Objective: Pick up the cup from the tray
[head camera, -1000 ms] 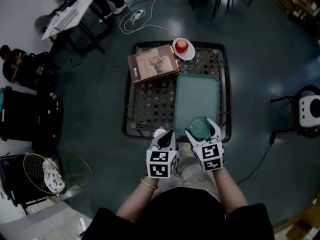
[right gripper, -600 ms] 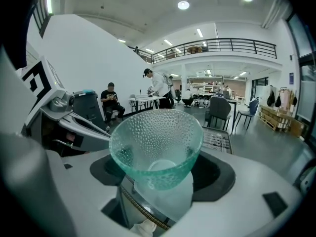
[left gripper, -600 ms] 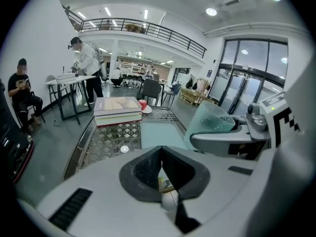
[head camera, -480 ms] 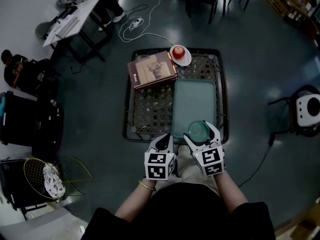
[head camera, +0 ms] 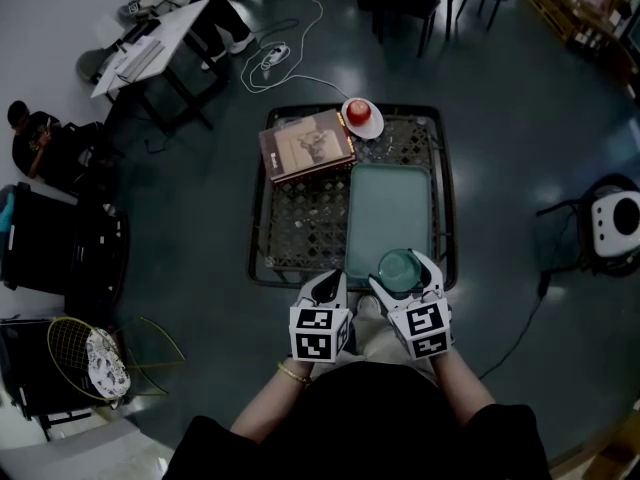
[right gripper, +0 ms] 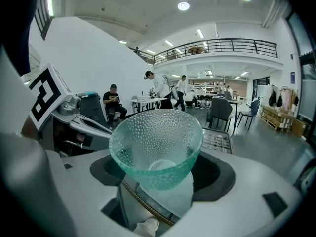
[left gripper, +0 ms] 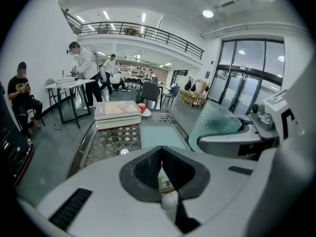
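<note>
A green dimpled glass cup (head camera: 401, 266) sits between the jaws of my right gripper (head camera: 403, 272), which is shut on it over the near end of the teal tray (head camera: 390, 208). In the right gripper view the cup (right gripper: 155, 144) stands upright and empty, filling the space between the jaws of the right gripper (right gripper: 158, 169). My left gripper (head camera: 325, 282) is shut on nothing, just left of the right one at the table's near edge. The left gripper view shows the left gripper (left gripper: 161, 154) closed, the cup (left gripper: 217, 122) to its right and the tray (left gripper: 158, 135) ahead.
The tray lies on a black wire-mesh table (head camera: 300, 218). A brown book (head camera: 305, 146) and a white plate with a red apple (head camera: 362, 115) sit at its far end. A chair (head camera: 615, 223) stands at the right, people at a desk (head camera: 140, 38) far left.
The head view has shifted slightly. Both grippers and the cup keep almost the same place over the tray's near end.
</note>
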`<state>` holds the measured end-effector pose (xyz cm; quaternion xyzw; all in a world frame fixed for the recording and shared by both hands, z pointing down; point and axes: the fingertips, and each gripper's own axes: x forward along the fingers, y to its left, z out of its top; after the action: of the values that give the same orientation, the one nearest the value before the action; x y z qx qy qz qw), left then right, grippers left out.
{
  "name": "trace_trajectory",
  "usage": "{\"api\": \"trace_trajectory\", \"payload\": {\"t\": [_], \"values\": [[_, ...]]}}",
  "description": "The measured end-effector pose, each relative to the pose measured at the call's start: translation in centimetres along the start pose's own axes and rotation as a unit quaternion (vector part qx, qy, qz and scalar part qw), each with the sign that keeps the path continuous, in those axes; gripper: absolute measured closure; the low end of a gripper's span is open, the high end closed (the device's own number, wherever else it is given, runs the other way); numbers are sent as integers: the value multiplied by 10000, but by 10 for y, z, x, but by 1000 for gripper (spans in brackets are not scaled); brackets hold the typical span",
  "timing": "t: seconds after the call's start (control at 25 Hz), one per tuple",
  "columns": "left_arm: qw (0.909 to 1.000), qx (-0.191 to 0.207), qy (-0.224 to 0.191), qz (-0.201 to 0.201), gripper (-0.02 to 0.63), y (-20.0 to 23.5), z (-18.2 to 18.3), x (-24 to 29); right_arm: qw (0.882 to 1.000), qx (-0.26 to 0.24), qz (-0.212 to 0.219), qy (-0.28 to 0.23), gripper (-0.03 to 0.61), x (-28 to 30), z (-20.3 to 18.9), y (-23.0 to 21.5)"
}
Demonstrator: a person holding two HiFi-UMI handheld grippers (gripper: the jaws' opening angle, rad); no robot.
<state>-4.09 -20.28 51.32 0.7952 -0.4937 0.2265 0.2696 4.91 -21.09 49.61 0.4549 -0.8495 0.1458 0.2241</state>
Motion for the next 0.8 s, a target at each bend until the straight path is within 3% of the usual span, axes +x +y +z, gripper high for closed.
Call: {"api": "trace_trajectory", "payload": {"t": [0.8], "values": [[9999,-74,-36,127,604,7,2,1,10000,25,-80,-37,196,0,1,-9]]}}
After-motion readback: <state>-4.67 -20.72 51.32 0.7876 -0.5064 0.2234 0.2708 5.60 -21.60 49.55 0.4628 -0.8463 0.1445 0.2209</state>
